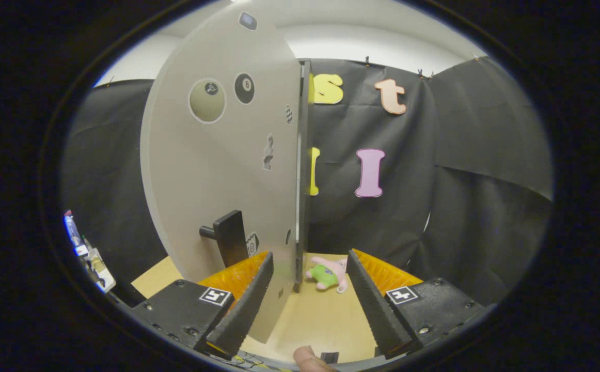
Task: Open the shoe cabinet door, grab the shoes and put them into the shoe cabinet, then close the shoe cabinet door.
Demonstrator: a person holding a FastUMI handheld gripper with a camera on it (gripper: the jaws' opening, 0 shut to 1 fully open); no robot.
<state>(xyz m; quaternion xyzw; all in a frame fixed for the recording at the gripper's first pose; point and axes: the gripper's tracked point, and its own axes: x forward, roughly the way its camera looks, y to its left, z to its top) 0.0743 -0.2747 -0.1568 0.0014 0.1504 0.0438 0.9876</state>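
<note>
The gripper (pixel 308 289) hangs with its fingers spread wide and holding nothing, the free edge of the pale shoe cabinet door (pixel 217 170) standing upright between them, closer to the left finger. The door's long axis runs vertically, its face turned toward the left, with the dark handle (pixel 230 237) mounted low on that face, just beyond the left finger. Ahead on the wooden counter (pixel 320 320), beyond the door's edge and between the fingers, lies a small pink-and-green plush toy (pixel 328 275). A fingertip (pixel 308 359) shows at the gripper's base. Whether the door is mid-swing cannot be told.
</note>
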